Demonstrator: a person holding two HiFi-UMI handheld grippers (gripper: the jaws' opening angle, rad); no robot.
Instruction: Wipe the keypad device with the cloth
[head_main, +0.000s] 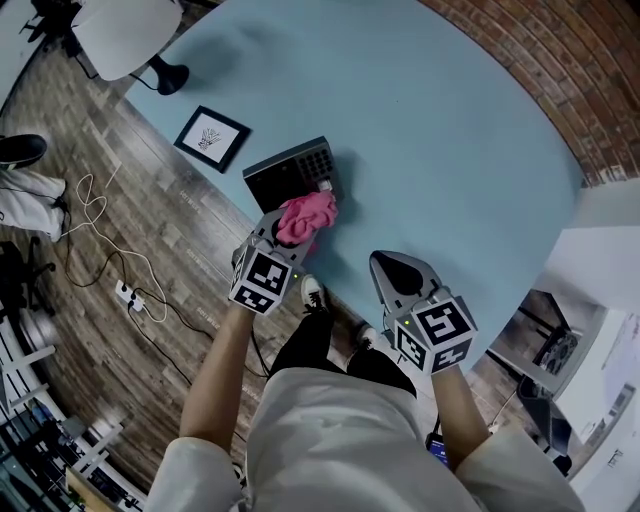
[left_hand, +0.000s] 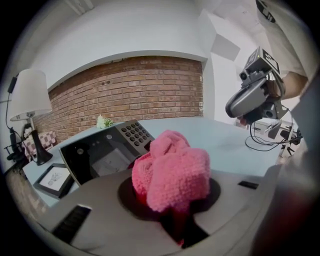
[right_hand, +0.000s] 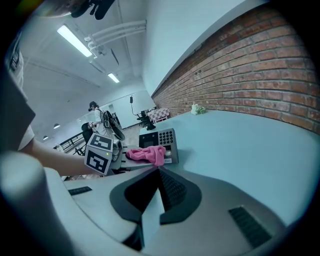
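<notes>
- Clamping the pink cloth (head_main: 310, 213): left gripper (head_main: 284, 232), jaws closed tight on the wad.
- Cloth sits at the near edge of the keypad device (head_main: 288, 170); contact can't be told.
- Device lies flat on the blue table (head_main: 440, 130), near its edge.
- Right gripper (head_main: 388, 268): jaws together, empty, apart from the device.

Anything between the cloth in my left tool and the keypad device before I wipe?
Nothing visible. The left tool, shut on the cloth, holds it at the near edge of the keypad device; the rest of its face lies bare. The right tool is off to the side, shut.
</notes>
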